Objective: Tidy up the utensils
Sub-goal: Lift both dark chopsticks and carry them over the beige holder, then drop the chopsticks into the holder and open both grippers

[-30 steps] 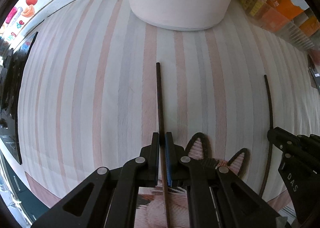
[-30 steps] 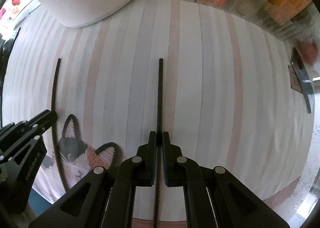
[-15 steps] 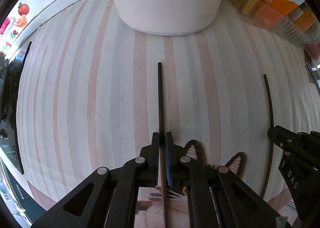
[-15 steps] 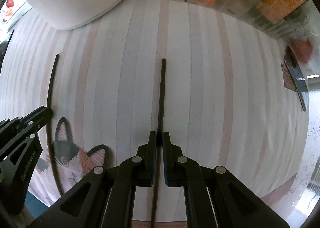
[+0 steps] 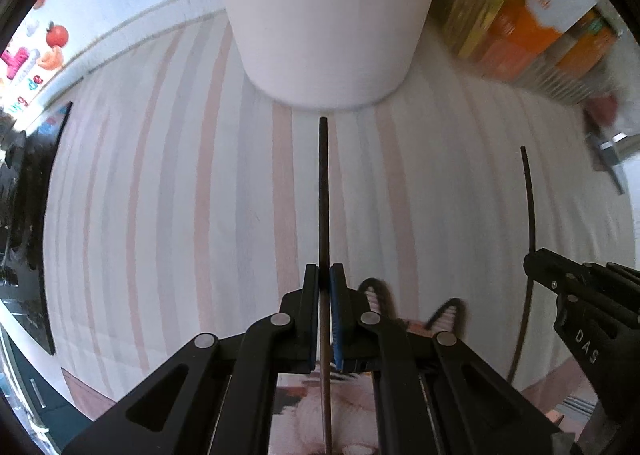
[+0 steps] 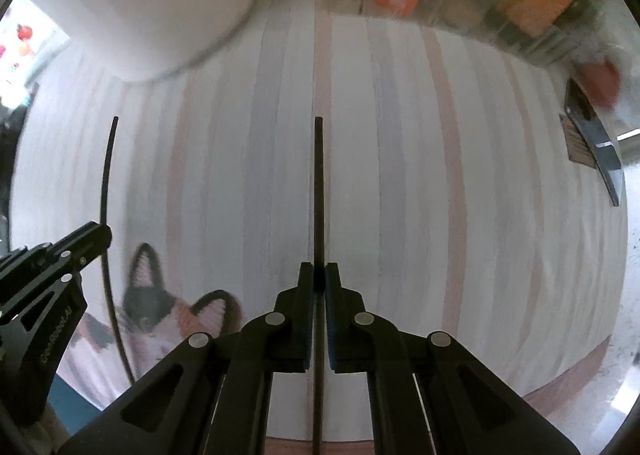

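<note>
compared with one second ago, the white container [image 5: 328, 15] looks bigger and closer in my left view; its base now almost meets the tip of the chopstick i hold there. in my right view the same container [image 6: 152, 3] sits further into the top left corner, and the picture is more blurred. the grips themselves look the same as before.

my left gripper [image 5: 325, 281] is closed on one dark chopstick [image 5: 323, 195], which stands straight out between the fingers, over the striped tablecloth [image 5: 160, 195]. my right gripper [image 6: 315, 277] is closed on a second dark chopstick [image 6: 319, 191] in the same way. each view also shows the other gripper at its side, with its stick rising past it.

i count two chopsticks, one in each gripper, and two grippers. there is one white container, near the far edge of the tabletop. there is one mat with a cat face [image 6: 160, 307] at the near edge, partly under my grippers. along the far right edge stand some orange and yellow packages [image 5: 520, 27], too blurred to count.
</note>
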### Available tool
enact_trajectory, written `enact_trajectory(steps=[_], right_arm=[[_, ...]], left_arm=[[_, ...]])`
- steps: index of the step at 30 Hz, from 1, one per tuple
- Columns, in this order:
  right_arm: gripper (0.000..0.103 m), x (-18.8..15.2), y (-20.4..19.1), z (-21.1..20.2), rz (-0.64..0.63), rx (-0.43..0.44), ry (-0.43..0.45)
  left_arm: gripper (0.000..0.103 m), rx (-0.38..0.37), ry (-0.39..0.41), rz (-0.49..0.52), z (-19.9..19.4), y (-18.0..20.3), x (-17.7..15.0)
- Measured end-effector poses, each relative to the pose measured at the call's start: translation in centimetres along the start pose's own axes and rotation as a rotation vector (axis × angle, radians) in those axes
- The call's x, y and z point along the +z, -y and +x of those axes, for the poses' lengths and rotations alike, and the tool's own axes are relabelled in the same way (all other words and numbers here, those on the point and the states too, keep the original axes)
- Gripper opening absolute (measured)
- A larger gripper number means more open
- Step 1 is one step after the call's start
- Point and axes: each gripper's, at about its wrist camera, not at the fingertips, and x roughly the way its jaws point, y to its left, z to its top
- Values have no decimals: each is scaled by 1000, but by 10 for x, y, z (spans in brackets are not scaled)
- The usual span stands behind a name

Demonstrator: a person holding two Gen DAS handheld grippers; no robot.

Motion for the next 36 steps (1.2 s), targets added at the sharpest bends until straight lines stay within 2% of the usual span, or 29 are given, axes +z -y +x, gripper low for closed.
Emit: enact_trajectory(steps=[6,12,18,24,28,30,36], right_arm=[[5,-4,7,-47,13,53,137],[5,0,14,-104,20,91,295],[5,23,15,-182,14,137,490],[5,59,10,-278,-35,189,673],[5,84,-4,-334,-75,244,738],[5,97,-13,-350,-92,239,761],[5,143,-35,-355,-122,220,755]], left_arm=[[3,-33,115,-5,-55,-8,5],[2,-57,308,-9,-131,-14,22],[2,-111,508,3,-218,-13,52],[2,-157,658,15,-295,-13,92],[2,-134,703,-1,-315,-22,128],[2,-116,700,-3,-315,-28,146],[2,-84,631,-42,-284,-51,199]])
